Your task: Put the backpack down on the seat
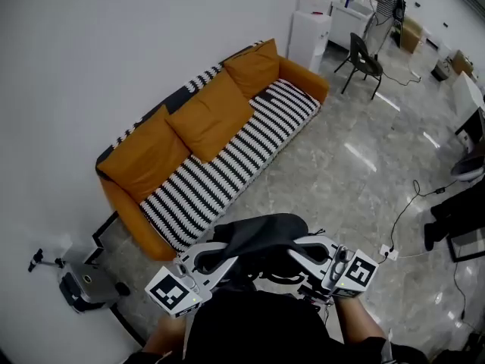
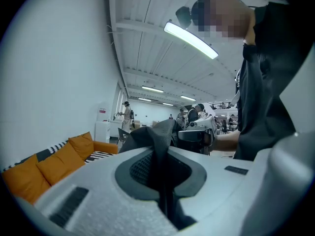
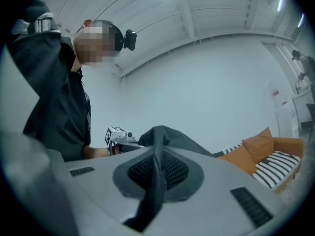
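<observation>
A dark grey backpack (image 1: 261,235) hangs between my two grippers, low in the head view, above the floor in front of the sofa. My left gripper (image 1: 214,260) is shut on a fold of its fabric (image 2: 160,154). My right gripper (image 1: 307,252) is shut on another fold of that fabric (image 3: 156,168). The orange sofa (image 1: 132,211) with its black-and-white striped seat (image 1: 227,161) stands along the white wall, ahead and to the left of the backpack. Each gripper view shows the other gripper across the bag.
A small grey device on wheels (image 1: 83,283) sits on the floor by the sofa's near end. White cables and a power strip (image 1: 388,253) lie on the tiled floor at right. A black chair (image 1: 362,61) and a standing person (image 1: 383,6) are at the far end.
</observation>
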